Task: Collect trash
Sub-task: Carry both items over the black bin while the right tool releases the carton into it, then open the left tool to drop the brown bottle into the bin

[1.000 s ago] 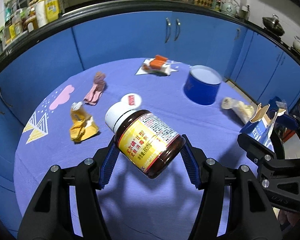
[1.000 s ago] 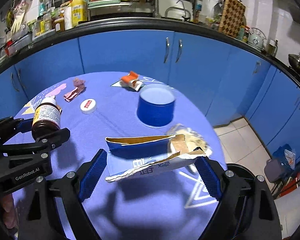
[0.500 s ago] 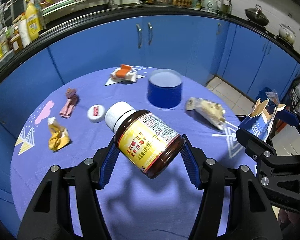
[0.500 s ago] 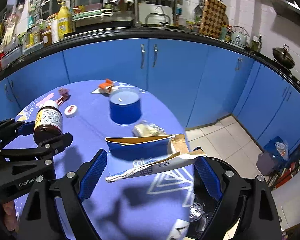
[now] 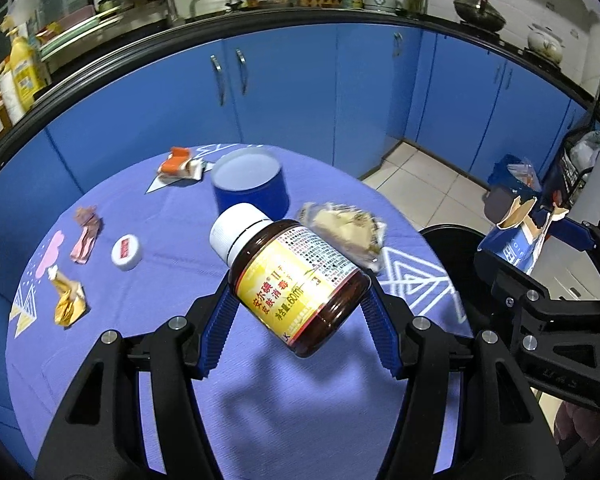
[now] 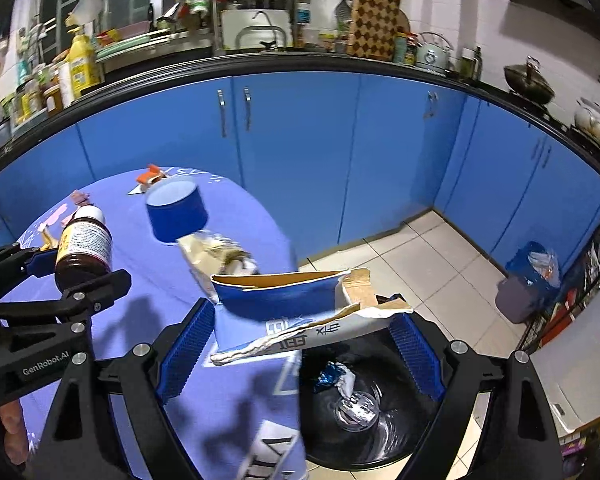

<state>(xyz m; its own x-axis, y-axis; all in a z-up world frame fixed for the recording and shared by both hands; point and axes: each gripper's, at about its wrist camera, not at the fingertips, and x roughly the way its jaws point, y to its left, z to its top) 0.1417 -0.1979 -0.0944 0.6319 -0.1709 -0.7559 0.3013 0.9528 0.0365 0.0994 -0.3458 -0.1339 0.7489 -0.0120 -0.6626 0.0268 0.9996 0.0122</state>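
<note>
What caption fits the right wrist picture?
Right gripper holding a torn blue carton above the black bin beside the table.

Beyond the fingers runs a row of blue cabinets (image 6: 300, 152) under a dark counter (image 6: 340, 65) crowded with a yellow bottle (image 6: 81, 63), a checkered board (image 6: 374, 16), a kettle (image 6: 432, 55) and a lidded pot (image 6: 528, 82). Below the fingers lies a purple tablecloth (image 5: 148, 344), and to their right a pale tiled floor (image 6: 432, 264).
</note>
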